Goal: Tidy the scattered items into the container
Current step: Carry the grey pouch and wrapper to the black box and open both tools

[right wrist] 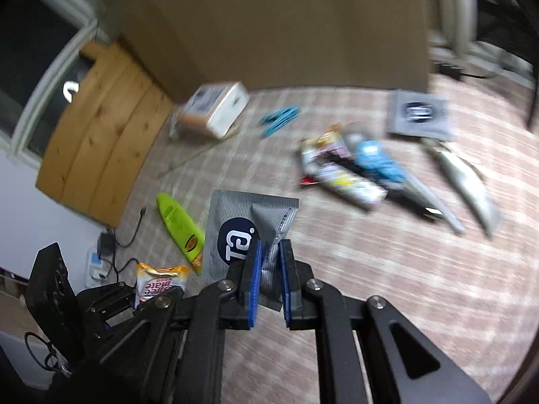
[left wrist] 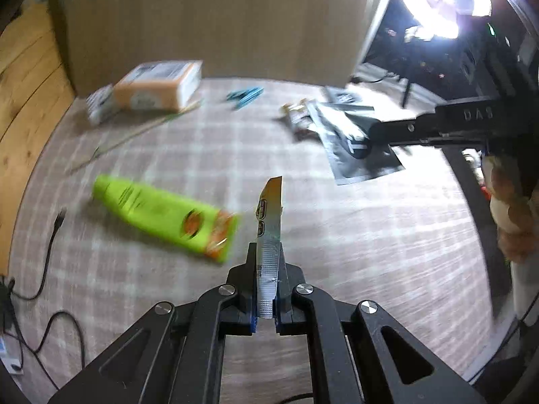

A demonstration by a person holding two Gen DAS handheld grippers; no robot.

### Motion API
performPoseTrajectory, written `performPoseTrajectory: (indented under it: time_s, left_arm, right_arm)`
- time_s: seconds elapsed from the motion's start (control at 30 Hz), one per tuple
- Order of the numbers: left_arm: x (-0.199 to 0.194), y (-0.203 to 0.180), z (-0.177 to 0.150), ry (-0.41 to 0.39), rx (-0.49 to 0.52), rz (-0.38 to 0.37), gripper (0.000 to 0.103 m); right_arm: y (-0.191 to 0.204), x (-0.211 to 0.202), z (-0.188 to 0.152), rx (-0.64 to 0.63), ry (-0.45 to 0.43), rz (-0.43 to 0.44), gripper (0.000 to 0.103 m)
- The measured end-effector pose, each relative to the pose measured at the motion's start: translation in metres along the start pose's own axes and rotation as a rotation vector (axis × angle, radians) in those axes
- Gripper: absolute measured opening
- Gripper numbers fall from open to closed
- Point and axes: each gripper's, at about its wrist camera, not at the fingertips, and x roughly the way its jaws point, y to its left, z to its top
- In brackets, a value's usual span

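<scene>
Left tool [left wrist: 266, 262] clamped on a creamer sachet [left wrist: 269, 222], right tool [right wrist: 269, 262] on a grey pouch [right wrist: 249, 232].

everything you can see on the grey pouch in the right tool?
The grey pouch is a flat foil-look sachet with fine pinstripes and a dark round logo with white lettering. It is clamped at its lower edge between the blue pads of the right tool, creased and folded where it is pinched, held up off the checked cloth. In the left wrist view it hangs from the same tool, with its lower corner drooping. Nothing else touches it.
</scene>
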Motion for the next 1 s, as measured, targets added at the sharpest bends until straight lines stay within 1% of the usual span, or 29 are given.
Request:
performPoseTrajectory:
  time_s: [0.07,0.17,0.3,0.43,0.57,0.63,0.67,0.77,0.83,1.0]
  left_arm:
    - [0.001,-0.021,0.014,-0.007,0.033,-0.015,0.006]
    - [0.004,-0.052,0.032,-0.013,0.076,-0.061,0.006]
    - [0.015,-0.102,0.057,-0.007,0.146,-0.114,0.006]
    - [0.020,-0.163,0.078,-0.007,0.229,-0.174,0.006]
    - [0.025,-0.235,0.098,-0.007,0.318,-0.259,0.006]
    - [0.028,-0.271,0.107,0.008,0.348,-0.323,0.006]
    - [0.029,-0.290,0.111,0.013,0.363,-0.349,0.006]
    - [0.034,-0.343,0.119,0.010,0.421,-0.395,0.006]
    - [0.038,-0.374,0.120,0.021,0.450,-0.424,0.006]
    - [0.046,-0.439,0.118,0.049,0.514,-0.471,0.006]
  right_arm:
    - [-0.020,-0.025,-0.005,0.048,-0.044,-0.015,0.011]
    - [-0.054,-0.067,-0.015,0.111,-0.112,-0.060,0.011]
    - [-0.102,-0.130,-0.037,0.190,-0.213,-0.158,0.011]
    - [-0.152,-0.189,-0.064,0.286,-0.292,-0.230,0.011]
    - [-0.204,-0.248,-0.098,0.404,-0.376,-0.327,0.011]
    - [-0.231,-0.278,-0.118,0.473,-0.418,-0.371,0.011]
    - [-0.242,-0.291,-0.127,0.502,-0.435,-0.392,0.011]
    - [-0.273,-0.327,-0.156,0.583,-0.473,-0.453,0.011]
    - [-0.289,-0.346,-0.175,0.626,-0.488,-0.491,0.011]
    - [-0.313,-0.372,-0.209,0.700,-0.506,-0.545,0.011]
